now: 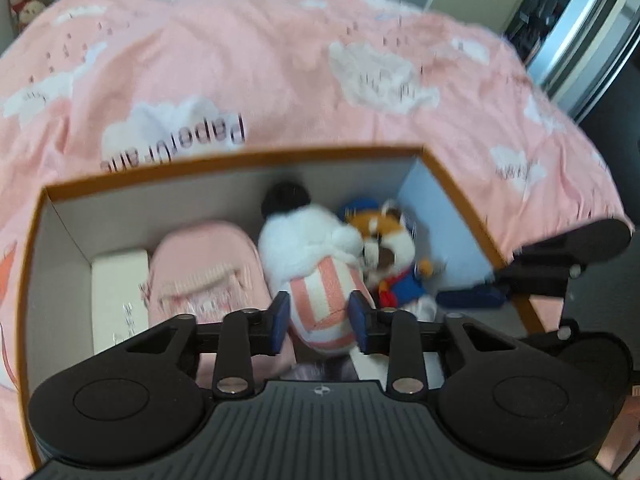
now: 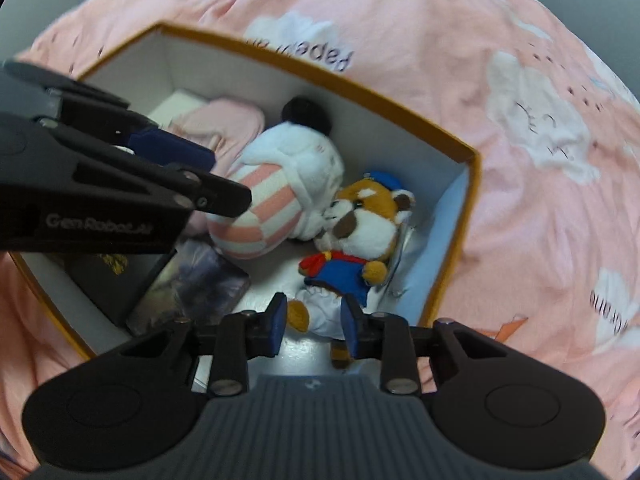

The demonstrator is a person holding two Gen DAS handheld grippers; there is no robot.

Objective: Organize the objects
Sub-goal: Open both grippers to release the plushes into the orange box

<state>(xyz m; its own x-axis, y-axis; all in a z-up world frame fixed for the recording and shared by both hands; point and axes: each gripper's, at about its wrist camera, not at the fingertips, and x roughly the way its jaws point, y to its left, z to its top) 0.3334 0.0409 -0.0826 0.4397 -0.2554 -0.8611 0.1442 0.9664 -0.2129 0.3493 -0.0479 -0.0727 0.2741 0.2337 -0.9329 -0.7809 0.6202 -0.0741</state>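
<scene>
An orange-rimmed box (image 1: 240, 158) (image 2: 360, 88) lies open on a pink bed cover. Inside it lies a white plush (image 1: 308, 240) (image 2: 304, 160) with a black ear and a pink-striped part. My left gripper (image 1: 320, 320) is shut on that striped part, a blue pad on each side. In the right wrist view its fingers (image 2: 224, 198) reach in from the left onto the same part. Beside it lies an orange fox plush (image 1: 388, 236) (image 2: 360, 220) in a blue outfit and cap. My right gripper (image 2: 314, 322) is shut on the fox plush's white lower body.
The box also holds a pink pouch (image 1: 208, 272), a white carton (image 1: 120, 292), a black case (image 2: 104, 280), a dark picture card (image 2: 200, 280) and a light blue panel (image 2: 444, 232) along the right wall. The cloud-printed cover (image 1: 280, 60) surrounds the box. A doorway (image 1: 580, 20) shows far right.
</scene>
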